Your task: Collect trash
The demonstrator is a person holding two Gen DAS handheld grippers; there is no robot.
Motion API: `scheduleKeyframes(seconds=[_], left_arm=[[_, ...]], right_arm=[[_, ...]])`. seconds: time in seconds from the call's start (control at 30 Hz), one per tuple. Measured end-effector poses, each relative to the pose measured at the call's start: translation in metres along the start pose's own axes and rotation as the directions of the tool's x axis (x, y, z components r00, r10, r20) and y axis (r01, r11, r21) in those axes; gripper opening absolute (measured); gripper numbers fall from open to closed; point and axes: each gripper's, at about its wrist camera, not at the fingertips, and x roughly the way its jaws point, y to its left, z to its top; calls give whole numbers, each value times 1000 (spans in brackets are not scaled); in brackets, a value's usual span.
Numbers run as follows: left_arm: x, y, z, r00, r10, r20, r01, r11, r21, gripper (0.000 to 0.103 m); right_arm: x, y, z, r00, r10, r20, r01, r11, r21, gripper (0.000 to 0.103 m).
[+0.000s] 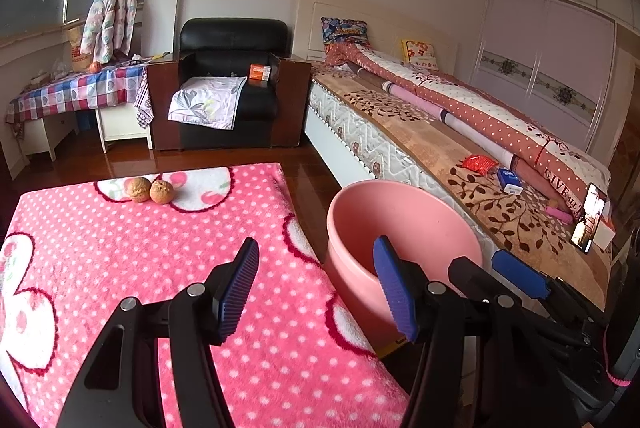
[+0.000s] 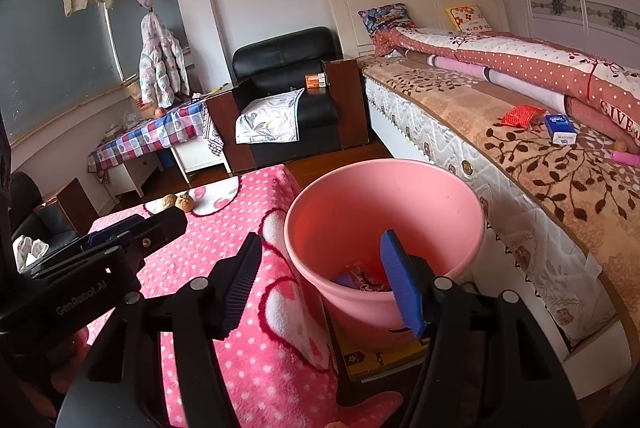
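A pink bucket (image 2: 380,204) stands on the floor between the pink dotted blanket (image 2: 256,348) and the bed; wrappers (image 2: 362,278) lie at its bottom. My right gripper (image 2: 321,233) hangs open over the bucket's near rim with nothing between its blue pads. My left gripper (image 1: 316,242) is open and empty above the blanket's right edge, beside the bucket (image 1: 384,220). Two walnuts (image 1: 150,190) rest at the blanket's far end. On the bed lie a red packet (image 2: 520,116), a blue box (image 2: 560,128) and a pink object (image 2: 626,157).
A phone (image 1: 590,220) is propped on the bed's near end. A black armchair (image 1: 228,84) with an orange box (image 1: 260,71) stands against the far wall. Left of it is a table with a checked cloth (image 1: 76,92). A yellow box (image 2: 380,356) lies under the bucket.
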Motion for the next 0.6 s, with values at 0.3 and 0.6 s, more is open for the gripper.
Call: scheduleKeyframes(seconds=[0.3, 0.6], left_arm=[[-4, -1, -3, 1000, 20, -3, -19, 1000, 7, 59], [-7, -3, -5, 1000, 22, 1, -22, 1000, 15, 59]], right_arm=[[-2, 2, -1, 1000, 3, -2, -3, 1000, 0, 62], [-3, 3, -3, 1000, 4, -3, -4, 1000, 3, 62]])
